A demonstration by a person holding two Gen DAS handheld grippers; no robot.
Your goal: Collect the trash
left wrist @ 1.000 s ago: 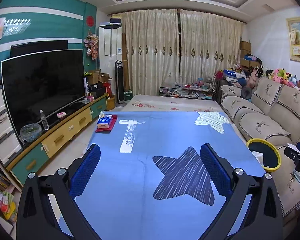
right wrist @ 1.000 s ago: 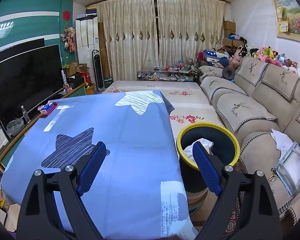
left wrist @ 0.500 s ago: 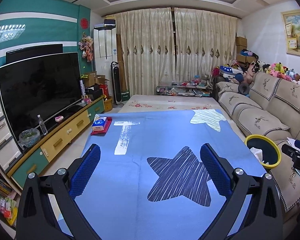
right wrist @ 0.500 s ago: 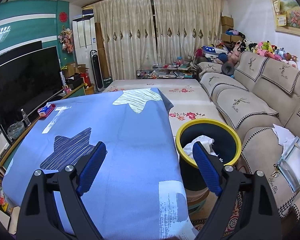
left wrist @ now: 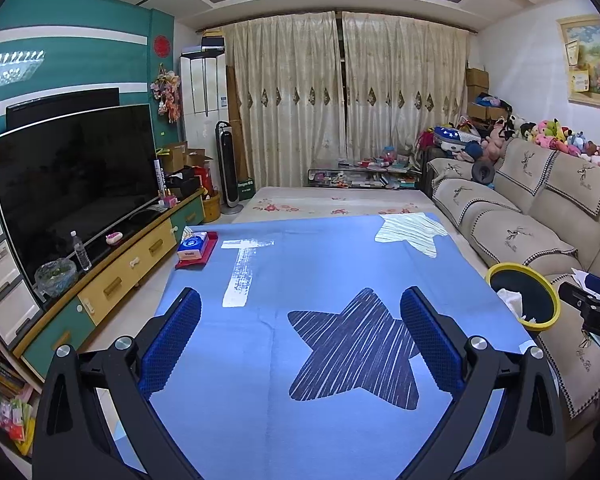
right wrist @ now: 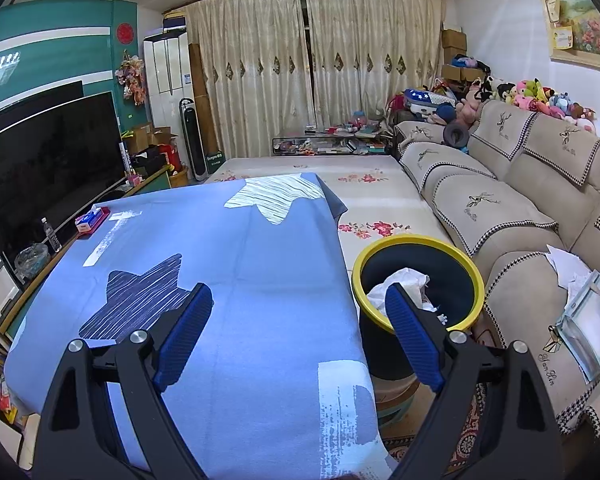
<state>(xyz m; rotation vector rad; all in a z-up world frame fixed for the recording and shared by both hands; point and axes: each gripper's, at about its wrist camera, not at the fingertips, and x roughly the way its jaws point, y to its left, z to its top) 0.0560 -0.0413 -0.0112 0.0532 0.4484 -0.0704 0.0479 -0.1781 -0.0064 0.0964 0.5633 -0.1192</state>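
Blue star tablecloth (left wrist: 320,280), far tissue box (left wrist: 193,245), perhaps "Vinda".

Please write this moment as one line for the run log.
left gripper: open, empty | right gripper: open, empty | bin: beside table, paper inside | tablecloth: tissue pack at far corner

The left wrist view looks from the near edge of the bench (left wrist: 324,264) along its blue cloth toward the curtains. The right wrist view stands at the bench's (right wrist: 260,264) right near corner, facing likewise. Both share the bench and the yellow-rimmed bin (left wrist: 548,304) (right wrist: 476,280).
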